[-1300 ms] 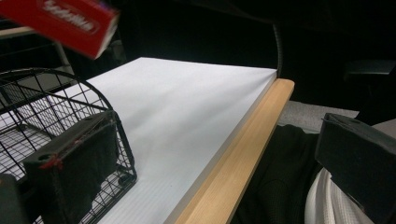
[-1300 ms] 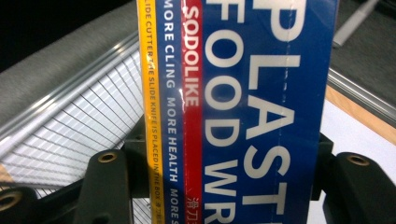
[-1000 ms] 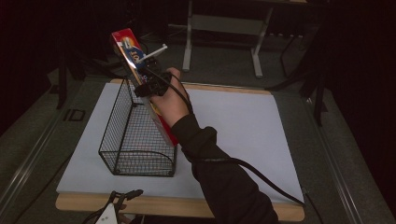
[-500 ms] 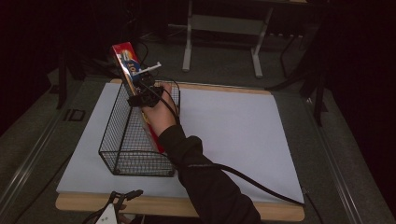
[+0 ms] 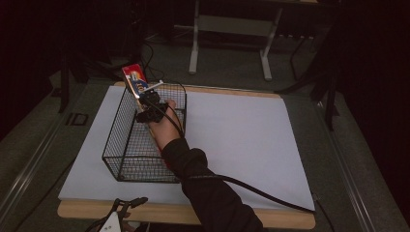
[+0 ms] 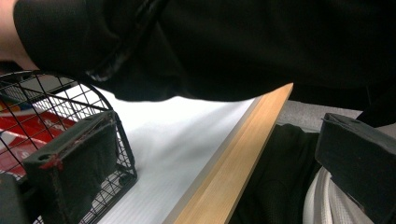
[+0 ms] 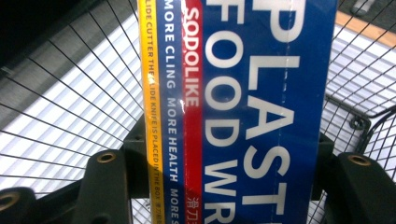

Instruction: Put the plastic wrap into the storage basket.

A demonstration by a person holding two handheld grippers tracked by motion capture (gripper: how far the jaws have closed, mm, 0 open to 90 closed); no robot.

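A long plastic-wrap box (image 5: pixel 135 79), red and blue with white print, slants into a black wire basket (image 5: pixel 121 147) at the table's left. Its top end sticks up past the basket's far rim. My right gripper (image 5: pixel 150 102) is shut on the box over the basket's far half. In the right gripper view the box (image 7: pixel 261 107) sits between the jaws of that gripper (image 7: pixel 233 186), with basket mesh (image 7: pixel 70 107) behind it. My left gripper (image 5: pixel 126 204) hangs open at the table's front edge. The left gripper view shows its own gripper (image 6: pixel 215 163) beside the basket's near corner (image 6: pixel 109 121).
A white sheet (image 5: pixel 241 140) covers the wooden table (image 6: pixel 233 158). The person's dark sleeve (image 6: pixel 210 46) reaches over the front edge, and a cable (image 5: pixel 261 193) trails across the sheet. A metal stand (image 5: pixel 232 24) rises on the floor behind the table.
My right gripper has carried the box down and to the left, from above the basket's far rim into the basket. The left gripper has stayed put.
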